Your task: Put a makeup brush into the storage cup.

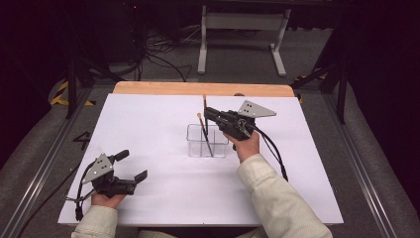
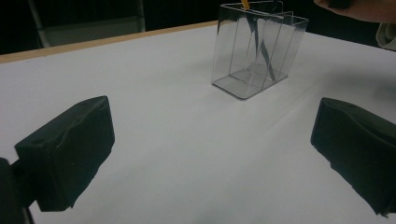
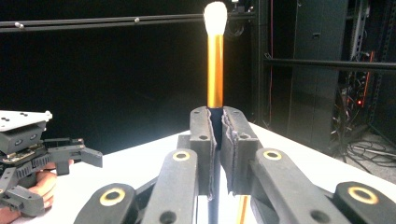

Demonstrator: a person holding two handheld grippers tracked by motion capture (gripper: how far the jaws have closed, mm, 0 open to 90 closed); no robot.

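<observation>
Right gripper [image 3: 215, 154] clamped on upright makeup brush [image 3: 215, 60] over clear divided container [image 1: 207, 141] mid-table, white tip and gold ferrule plain from right gripper view, second brush [image 1: 200, 119] apparently inside; left gripper [image 1: 132, 166] gaping, empty, near table [image 1: 148, 119] edge.

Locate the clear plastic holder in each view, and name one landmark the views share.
High view: the clear holder stands mid-table, just below the right gripper.
Left gripper view: the holder is at upper right, beyond the open jaws.
Right gripper view: not in it.
Shared landmark: the white tabletop.
</observation>
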